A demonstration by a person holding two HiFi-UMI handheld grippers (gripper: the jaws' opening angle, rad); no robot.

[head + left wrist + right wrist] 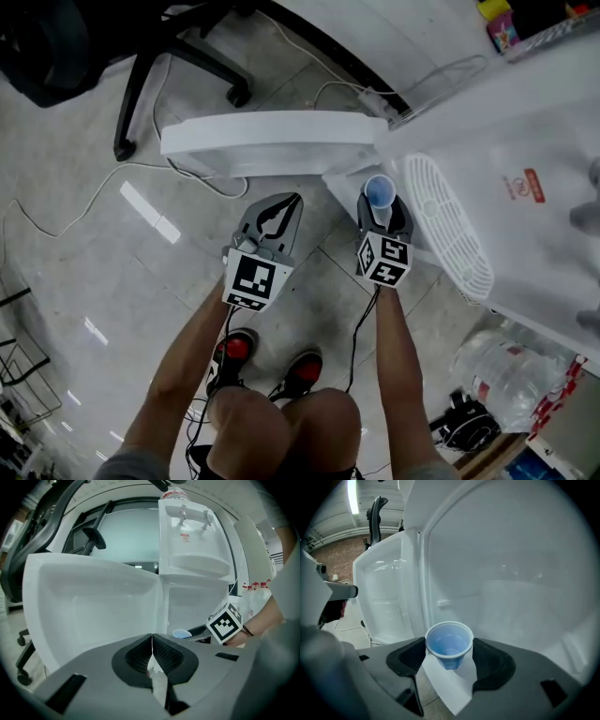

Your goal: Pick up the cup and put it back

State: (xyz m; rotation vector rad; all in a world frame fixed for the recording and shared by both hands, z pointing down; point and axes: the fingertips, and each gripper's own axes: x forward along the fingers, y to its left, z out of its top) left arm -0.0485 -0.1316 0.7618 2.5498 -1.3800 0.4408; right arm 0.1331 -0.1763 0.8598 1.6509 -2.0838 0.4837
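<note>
A small blue plastic cup [449,644] stands upright between the pads of my right gripper [449,652], which is shut on it just under the rim. In the head view the cup [379,192] hangs at the open lower compartment of the white water dispenser [525,216], beside its swung-out door [272,141]. My left gripper [279,214] hovers to the left of it, shut, holding nothing. In the left gripper view its pads [165,654] meet at my left gripper [152,640], and the cup [182,633] shows in the right gripper [199,631] in front of the compartment [197,606].
An office chair base [141,66] stands on the floor at the back left. Cables [56,220] trail across the floor. Large water bottles [511,370] lie at the lower right. The person's red shoes [234,349] are below the grippers.
</note>
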